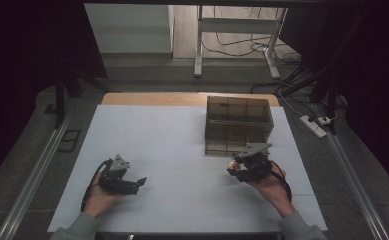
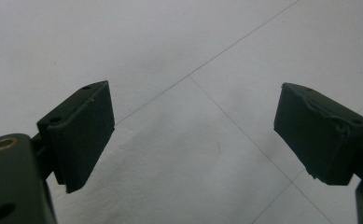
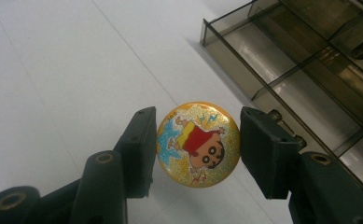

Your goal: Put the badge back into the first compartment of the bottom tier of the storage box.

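Right gripper (image 3: 194, 149) pinches the round badge (image 3: 198, 143) by its rim — keep it level, clear the organizer box (image 1: 238, 125) wall; left gripper (image 2: 193, 135) gapes wide, idle

A white sheet (image 1: 182, 145) is seen covering the table across the middle of the frame; thin ruled lines are noted on it. A strip of wooden tabletop (image 1: 147, 98) is left exposed along its far edge. A metal rail (image 1: 34, 177) is observed at lower left and another rail (image 1: 357, 180) at lower right. At upper centre, a pale desk frame (image 1: 198, 45) is recorded on the floor, with loose cables (image 1: 232, 50) lying beside it. A white power strip (image 1: 313, 126) is noted at centre right. Dark drapes (image 1: 27, 50) are hung at upper left.
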`<state>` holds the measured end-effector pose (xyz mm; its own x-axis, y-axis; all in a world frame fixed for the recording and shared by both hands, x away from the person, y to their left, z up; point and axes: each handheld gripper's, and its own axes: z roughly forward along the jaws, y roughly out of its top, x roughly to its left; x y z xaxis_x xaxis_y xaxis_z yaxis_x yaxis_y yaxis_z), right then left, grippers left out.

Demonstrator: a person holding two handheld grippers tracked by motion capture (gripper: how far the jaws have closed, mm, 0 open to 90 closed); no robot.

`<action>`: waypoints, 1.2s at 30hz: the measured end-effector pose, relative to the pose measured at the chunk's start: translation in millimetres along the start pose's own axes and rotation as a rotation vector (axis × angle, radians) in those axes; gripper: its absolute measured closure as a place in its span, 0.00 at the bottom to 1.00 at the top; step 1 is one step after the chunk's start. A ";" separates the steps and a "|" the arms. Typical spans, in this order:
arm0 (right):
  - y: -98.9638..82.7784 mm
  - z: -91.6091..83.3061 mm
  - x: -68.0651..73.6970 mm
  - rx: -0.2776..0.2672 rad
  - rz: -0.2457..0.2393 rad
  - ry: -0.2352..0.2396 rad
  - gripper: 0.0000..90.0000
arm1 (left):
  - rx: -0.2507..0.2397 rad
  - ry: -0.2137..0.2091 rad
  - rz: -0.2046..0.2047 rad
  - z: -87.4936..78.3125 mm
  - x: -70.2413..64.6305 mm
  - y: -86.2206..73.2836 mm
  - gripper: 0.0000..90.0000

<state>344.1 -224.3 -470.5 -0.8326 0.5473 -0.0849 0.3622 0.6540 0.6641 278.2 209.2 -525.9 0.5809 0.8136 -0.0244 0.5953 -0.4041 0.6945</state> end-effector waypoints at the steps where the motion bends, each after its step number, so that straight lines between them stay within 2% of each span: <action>1: 0.1 -0.5 -0.3 -0.006 -0.001 0.000 0.52 | 0.000 0.000 0.000 0.1 0.0 0.0 0.14; 25: 7.2 -8.2 -5.2 -0.066 0.006 -0.029 0.52 | -0.009 0.001 -0.004 -1.4 0.0 0.0 0.14; 36: 12.7 -6.0 -9.2 -0.069 0.005 -0.033 0.52 | -0.009 0.001 -0.005 -1.3 0.1 0.0 0.14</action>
<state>353.8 -224.1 -456.8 -0.8161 0.5683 -0.1053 0.3359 0.6145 0.7138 277.6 209.9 -524.9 0.5774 0.8160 -0.0269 0.5933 -0.3967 0.7005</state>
